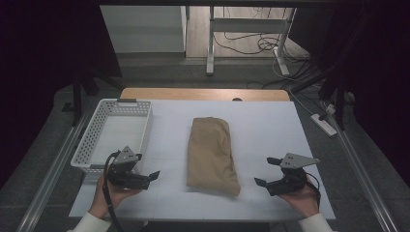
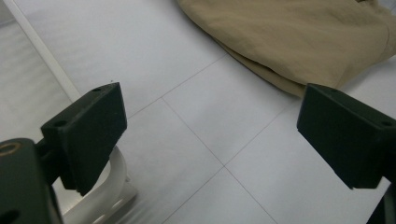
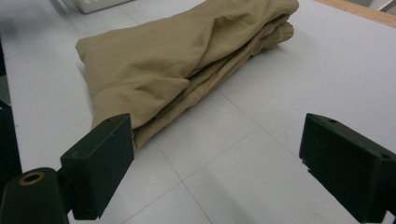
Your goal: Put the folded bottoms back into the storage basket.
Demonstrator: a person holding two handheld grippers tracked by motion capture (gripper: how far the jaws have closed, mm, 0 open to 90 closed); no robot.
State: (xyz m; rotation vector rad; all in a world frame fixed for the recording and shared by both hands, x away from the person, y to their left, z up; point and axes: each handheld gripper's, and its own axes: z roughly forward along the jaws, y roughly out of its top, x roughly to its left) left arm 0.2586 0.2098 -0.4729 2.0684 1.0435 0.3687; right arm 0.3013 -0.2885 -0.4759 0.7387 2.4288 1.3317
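across the middle of the scene lies the white table (image 1: pixel 270 125), a broad flat board with faint grid lines, leaving plenty of bare surface on every side for both hands to work. on its far left sits the white basket (image 1: pixel 96 126), a perforated tub with its open top up and nothing inside it; standing just left of the cloth, it looks placed as the likely drop-off for it. in the centre rests the folded tan cloth (image 1: pixel 212 154), a long bundle running from far to near, its near end wider and its layered edges showing in the right gripper view (image 3: pixel 187 56). it lies well apart from both tools and touches neither, roughly midway between them, so either one could reach it.

at the near left, the left gripper (image 1: pixel 145 177) is held in a hand just beside the basket's near corner, its jaws spread wide and holding nothing, aimed right toward the cloth's near end (image 2: pixel 299 42). at the near right, the right gripper (image 1: pixel 268 171) mirrors it, jaws also spread wide and free, pointing left at the bundle. this flanking hold seems to be a ready stance for pinching the cloth from both sides.
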